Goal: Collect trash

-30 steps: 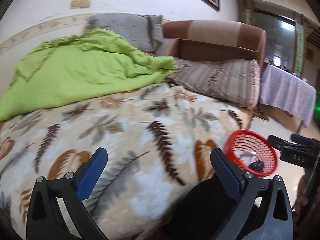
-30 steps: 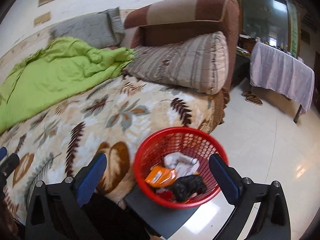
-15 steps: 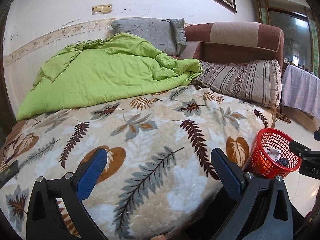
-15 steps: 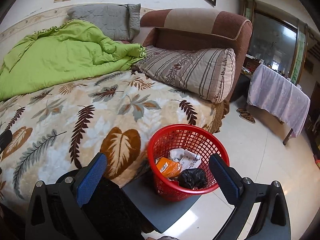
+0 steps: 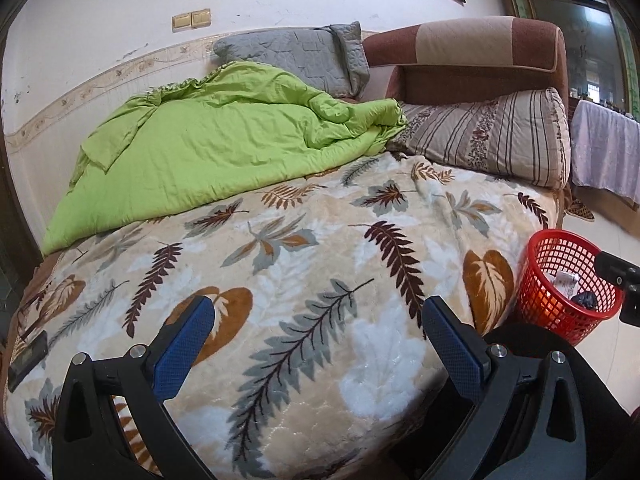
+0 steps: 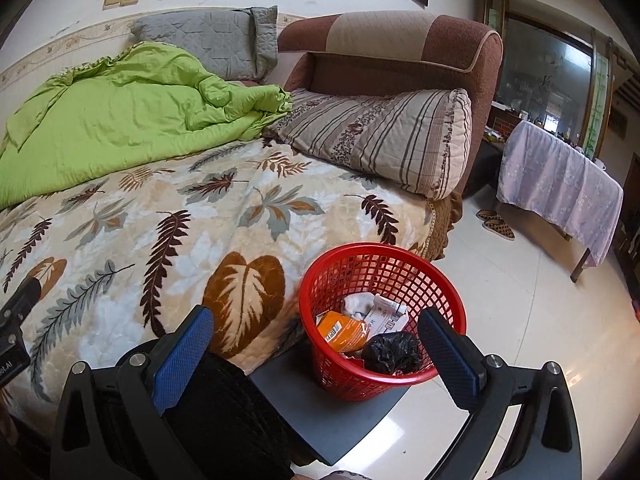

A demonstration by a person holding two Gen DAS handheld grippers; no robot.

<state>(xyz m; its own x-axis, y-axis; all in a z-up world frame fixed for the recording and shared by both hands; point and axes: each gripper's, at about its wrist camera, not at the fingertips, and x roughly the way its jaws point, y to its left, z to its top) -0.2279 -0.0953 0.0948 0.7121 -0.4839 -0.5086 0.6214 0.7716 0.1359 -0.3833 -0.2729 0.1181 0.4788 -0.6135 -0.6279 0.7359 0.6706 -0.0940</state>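
Left wrist view shows my left gripper (image 5: 316, 320) spread wide with nothing between its blue pads (image 5: 182, 346), poised over the leaf-patterned blanket (image 5: 304, 264) on the bed. Beyond it lie a crumpled green quilt (image 5: 224, 144), a grey pillow (image 5: 296, 56) and a striped pillow (image 5: 488, 134). My right gripper (image 6: 316, 330) is likewise gaping and empty, above the red basket (image 6: 400, 268), which stands on a dark mat (image 6: 320, 420) on the floor just beside the bed's edge. Inside the basket sit an orange wrapper (image 6: 344, 330), a black bag (image 6: 390, 352) and white crumpled paper (image 6: 378, 310).
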